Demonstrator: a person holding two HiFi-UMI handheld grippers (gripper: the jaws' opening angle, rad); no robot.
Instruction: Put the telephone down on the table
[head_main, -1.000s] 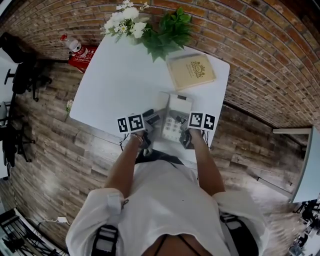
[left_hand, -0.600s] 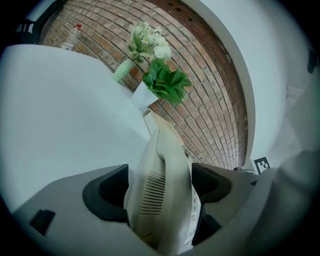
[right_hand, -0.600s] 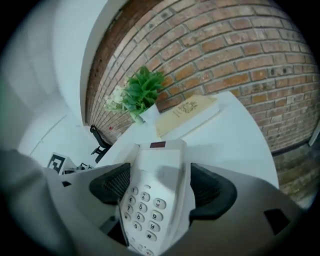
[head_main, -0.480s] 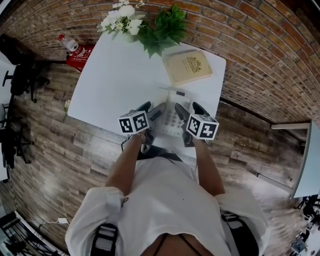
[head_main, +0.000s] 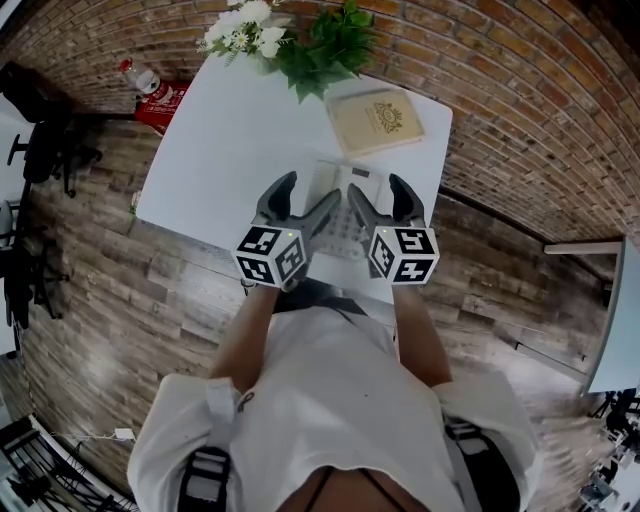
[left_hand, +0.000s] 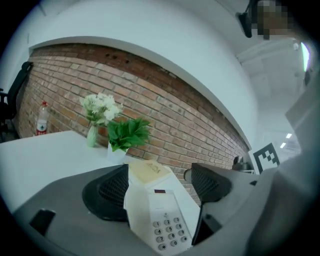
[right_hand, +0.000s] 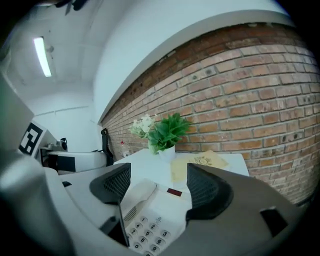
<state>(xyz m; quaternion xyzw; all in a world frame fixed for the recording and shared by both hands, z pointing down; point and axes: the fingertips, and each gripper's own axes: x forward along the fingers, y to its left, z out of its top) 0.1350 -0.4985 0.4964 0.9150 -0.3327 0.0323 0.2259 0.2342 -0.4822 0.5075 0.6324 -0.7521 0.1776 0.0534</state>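
A white telephone (head_main: 342, 192) with keypad and handset rests flat on the white table (head_main: 225, 140), near its front edge. Both grippers hang above the phone's near end, jaws pointing toward the brick wall. My left gripper (head_main: 305, 197) is open, with the telephone (left_hand: 159, 215) visible below, between its spread jaws. My right gripper (head_main: 379, 194) is open too, and the phone's handset and keys (right_hand: 147, 222) show under it. Neither gripper holds anything.
A tan book (head_main: 375, 120) lies beyond the phone at the table's far right. White flowers (head_main: 243, 24) and a green plant (head_main: 332, 48) stand at the far edge by the brick wall. A bottle (head_main: 140, 85) sits on the floor left of the table.
Both grippers have risen from the table's front edge toward the head camera and now sit over the phone's near end. The telephone has stayed on the table.
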